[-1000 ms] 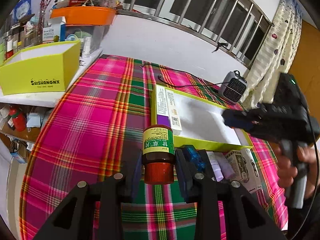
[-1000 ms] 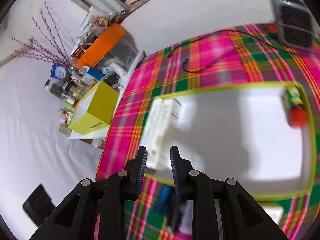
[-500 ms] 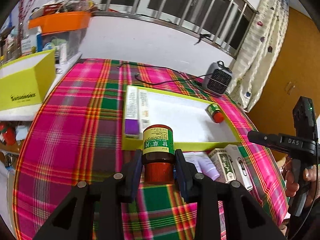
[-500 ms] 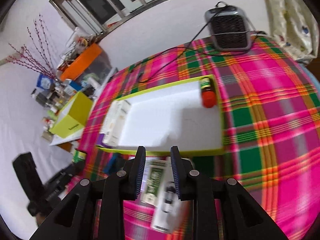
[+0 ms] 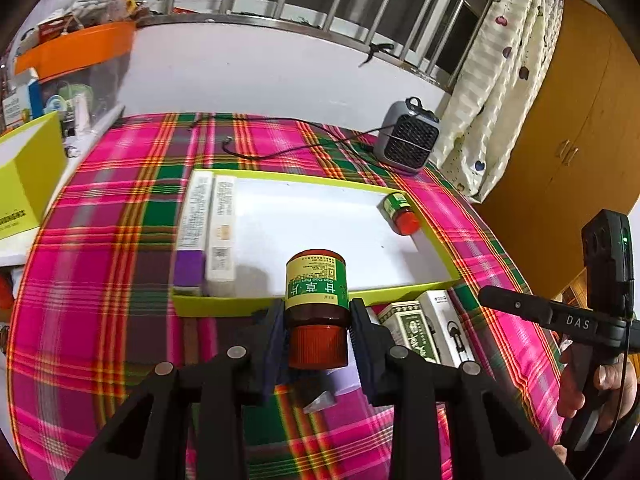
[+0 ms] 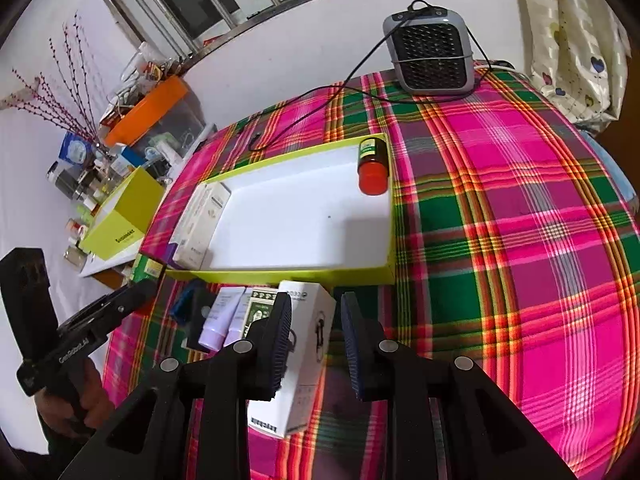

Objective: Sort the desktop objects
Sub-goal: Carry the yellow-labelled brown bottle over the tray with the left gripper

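**Desk sorting: one bottle in hand, tray part filled**

Brown bottle (image 5: 316,312), green and yellow label, orange cap toward the camera: clamped between the pads of the left gripper (image 5: 317,334), held in the air at the near edge of the tray.

Tray (image 5: 240,305), shallow, yellow-green rim, white floor, lying on the tablecloth. Contents: two long white boxes (image 5: 208,228) side by side along its left wall, one with a purple end; a second small bottle (image 5: 400,213) with an orange cap, lying on its side in the far right corner.

Right gripper (image 6: 316,340): jaws narrowly apart and gripping nothing, hovering over a white box (image 6: 308,360) that lies just outside the tray's near wall. Beside that box: a green printed box (image 6: 260,310), two pale purple tubes (image 6: 222,320), a blue item (image 6: 186,302), all close together on the cloth.

Tablecloth (image 6: 500,240): pink, green and orange plaid.

Small grey heater (image 6: 430,56), black cord attached, at the far edge of the table by the wall.

Side shelf, left of the table: yellow-green open box (image 6: 128,216), orange tub (image 6: 148,108), assorted jars.
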{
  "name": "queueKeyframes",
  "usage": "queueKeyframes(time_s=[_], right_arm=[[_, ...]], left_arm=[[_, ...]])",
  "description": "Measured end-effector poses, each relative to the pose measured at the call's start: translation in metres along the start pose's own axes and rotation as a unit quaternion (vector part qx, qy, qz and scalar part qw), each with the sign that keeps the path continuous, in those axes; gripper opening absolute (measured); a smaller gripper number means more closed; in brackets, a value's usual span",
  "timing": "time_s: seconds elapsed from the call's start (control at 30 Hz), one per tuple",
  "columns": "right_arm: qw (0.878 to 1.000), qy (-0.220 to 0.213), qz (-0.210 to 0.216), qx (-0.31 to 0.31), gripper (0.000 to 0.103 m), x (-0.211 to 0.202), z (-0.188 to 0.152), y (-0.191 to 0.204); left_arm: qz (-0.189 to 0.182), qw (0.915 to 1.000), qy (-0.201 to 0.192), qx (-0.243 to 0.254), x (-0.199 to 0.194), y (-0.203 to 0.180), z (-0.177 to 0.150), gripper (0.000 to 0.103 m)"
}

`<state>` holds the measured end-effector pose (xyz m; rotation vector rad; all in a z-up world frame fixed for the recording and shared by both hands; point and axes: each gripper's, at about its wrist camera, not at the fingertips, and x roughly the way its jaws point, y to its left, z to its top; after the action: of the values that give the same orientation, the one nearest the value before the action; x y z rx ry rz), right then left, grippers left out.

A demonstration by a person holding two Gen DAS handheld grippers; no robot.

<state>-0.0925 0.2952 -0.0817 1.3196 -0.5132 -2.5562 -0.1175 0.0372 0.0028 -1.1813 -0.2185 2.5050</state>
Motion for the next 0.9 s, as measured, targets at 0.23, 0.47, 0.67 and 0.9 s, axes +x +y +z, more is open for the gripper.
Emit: queueKeyframes(time_s=[0.23, 0.47, 0.67, 0.9], right_arm=[[1.000, -0.008, -0.002, 0.008, 0.027, -0.004, -0.001, -0.010], [1.000, -0.009, -0.001, 0.009, 0.027, -0.003, -0.002, -0.012], [1.000, -0.011, -0.002, 0.013, 0.027, -0.003, -0.003, -0.016], [1.000, -0.014, -0.005, 0.018, 0.027, -0.004, -0.004, -0.022]], left_arm=[[-0.016, 0.9996, 0.020, 0.008, 0.018, -0.012, 0.012, 0.033], [-0.026, 0.9990, 0.032, 0.018, 0.034, -0.026, 0.026, 0.033], [-0.030, 0.9982, 0.040, 0.033, 0.053, -0.044, 0.044, 0.033], [-0.027, 0.9959, 0.067, 0.054, 0.088, -0.061, 0.062, 0.033]])
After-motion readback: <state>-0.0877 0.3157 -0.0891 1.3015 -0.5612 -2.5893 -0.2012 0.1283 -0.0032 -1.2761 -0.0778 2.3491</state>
